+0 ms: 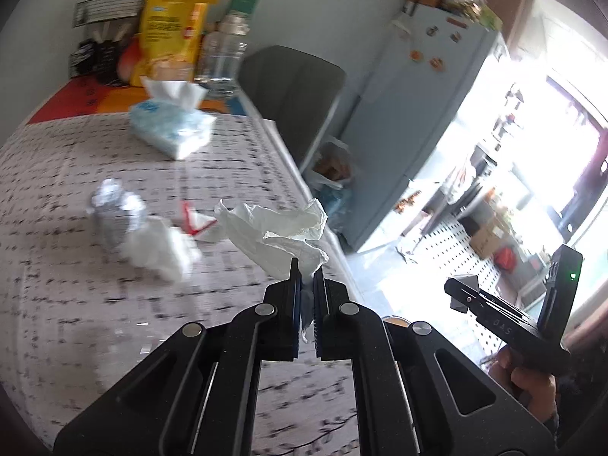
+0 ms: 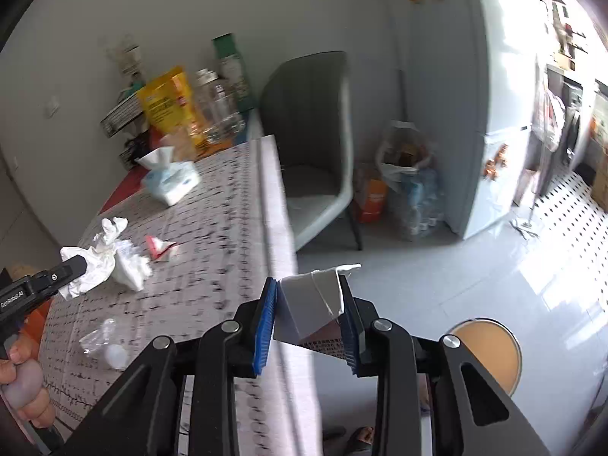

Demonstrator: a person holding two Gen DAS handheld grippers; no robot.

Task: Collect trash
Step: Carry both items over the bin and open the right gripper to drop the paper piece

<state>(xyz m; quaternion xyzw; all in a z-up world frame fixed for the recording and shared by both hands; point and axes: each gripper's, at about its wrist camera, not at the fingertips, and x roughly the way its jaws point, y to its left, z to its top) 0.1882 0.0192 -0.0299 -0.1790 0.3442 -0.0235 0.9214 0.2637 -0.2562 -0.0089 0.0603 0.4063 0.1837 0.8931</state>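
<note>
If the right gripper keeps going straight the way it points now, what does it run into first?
Probably the bare floor beyond the table edge. The right gripper, shut on a small carton, aims between the grey chair and the fridge; depth is unclear.

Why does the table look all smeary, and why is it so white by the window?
Left wrist view: the tablecloth and the foil ball are smeared by motion blur, while the tissue in the fingers is sharp; the window area is washed out by glare. Right wrist view: the table edge streaks, sunlight glares off the floor, and the fisheye lens bends the fridge.
</note>
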